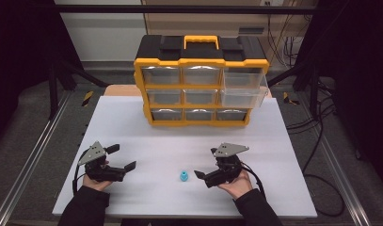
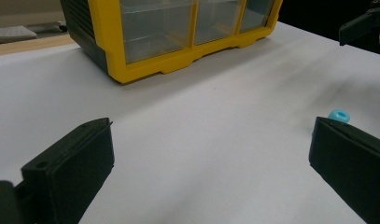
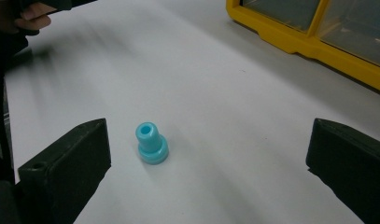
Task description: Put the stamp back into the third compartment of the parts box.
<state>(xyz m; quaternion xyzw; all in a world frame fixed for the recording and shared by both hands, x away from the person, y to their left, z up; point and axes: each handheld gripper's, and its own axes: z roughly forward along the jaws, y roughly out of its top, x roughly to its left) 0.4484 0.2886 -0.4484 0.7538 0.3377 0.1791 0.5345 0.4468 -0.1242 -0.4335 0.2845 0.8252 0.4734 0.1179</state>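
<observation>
Two black tongs rest on the matte white table (image 1: 132, 122), both spread and empty: the left tongs (image 1: 124, 157) and the right tongs (image 1: 204, 163). One glossy blue stepped plug (image 1: 183, 176) with a round hole stands upright between them, nearer the right. Behind stands a yellow-framed cabinet (image 1: 201, 80) of nine clear drawers, one drawer (image 1: 243, 87) pulled out.

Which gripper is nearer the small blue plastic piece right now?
Right. The right gripper sits just beside the blue plastic piece, jaws open toward it. The left gripper is farther off on the piece's other side, also open, across bare white tabletop.
</observation>
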